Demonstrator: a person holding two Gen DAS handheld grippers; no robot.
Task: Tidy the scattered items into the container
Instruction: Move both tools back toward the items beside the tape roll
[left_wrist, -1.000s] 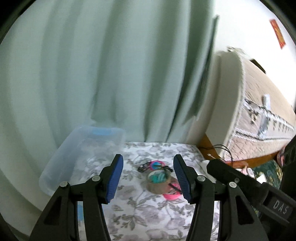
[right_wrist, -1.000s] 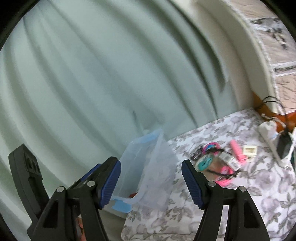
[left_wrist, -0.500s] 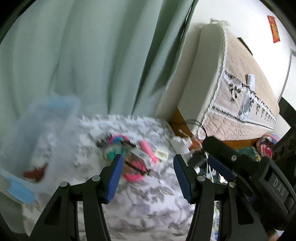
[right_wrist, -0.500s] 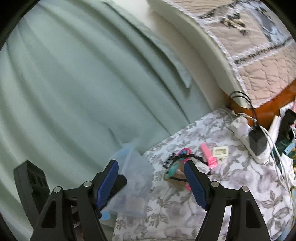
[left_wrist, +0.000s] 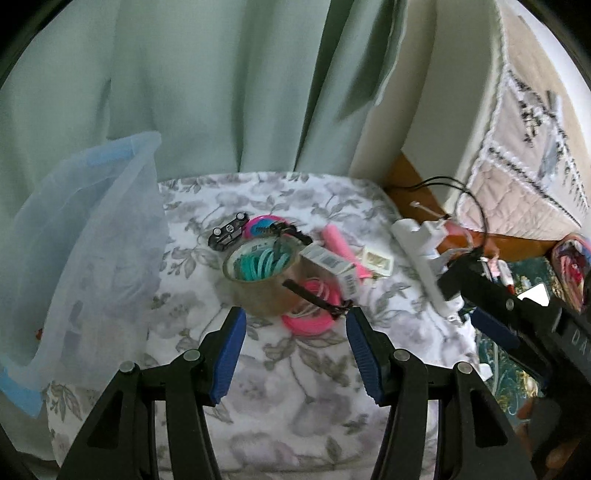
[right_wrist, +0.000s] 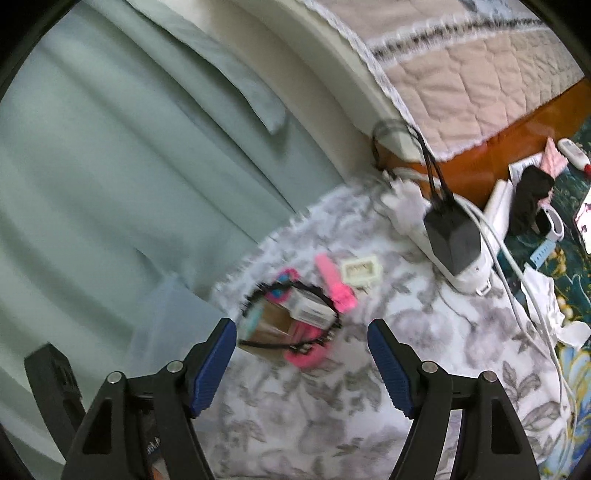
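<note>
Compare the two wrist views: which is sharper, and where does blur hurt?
Left wrist view: fairly sharp; tape roll and small white box read clearly, edges bent by fisheye. Right wrist view: motion-smeared; the same pile blurs together, power strip soft.

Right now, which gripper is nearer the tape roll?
Left. The left gripper hangs just short of the tape roll, roll centred ahead of its open fingers. The right gripper sits farther back, roll ahead-left.
</note>
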